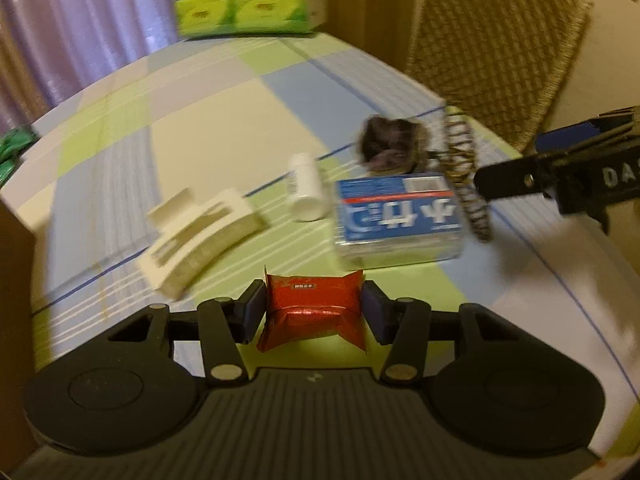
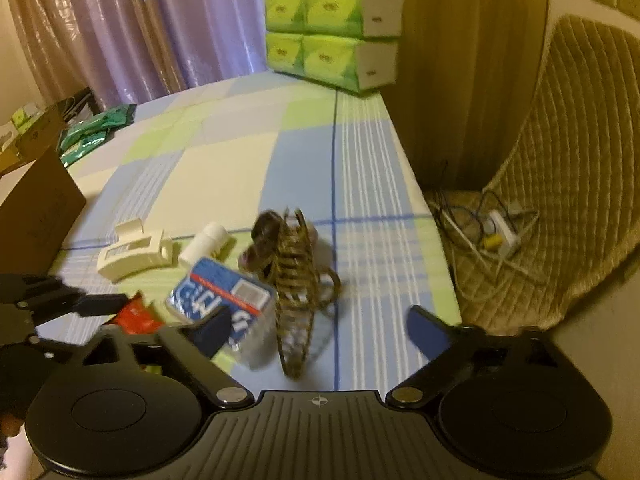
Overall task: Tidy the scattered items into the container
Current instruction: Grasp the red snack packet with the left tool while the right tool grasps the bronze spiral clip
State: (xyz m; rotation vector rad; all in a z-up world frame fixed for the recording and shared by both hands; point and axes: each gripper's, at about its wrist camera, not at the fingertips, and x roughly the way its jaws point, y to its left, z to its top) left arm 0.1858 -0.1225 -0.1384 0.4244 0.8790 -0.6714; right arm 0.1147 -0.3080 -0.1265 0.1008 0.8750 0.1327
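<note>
My left gripper is shut on a red foil packet, both pads pressing its sides just above the checked cloth. Ahead lie a cream hair claw, a small white bottle on its side, a blue-labelled clear box, a dark scrunchie and a striped brown hair claw. My right gripper stands open, its fingers either side of the striped claw, not touching it. A brown cardboard box stands at the left. The left gripper with the red packet shows there too.
Stacked green tissue packs stand at the far end of the checked table. Green packets lie at the far left edge. A quilted chair with a cable tangle stands off the right edge.
</note>
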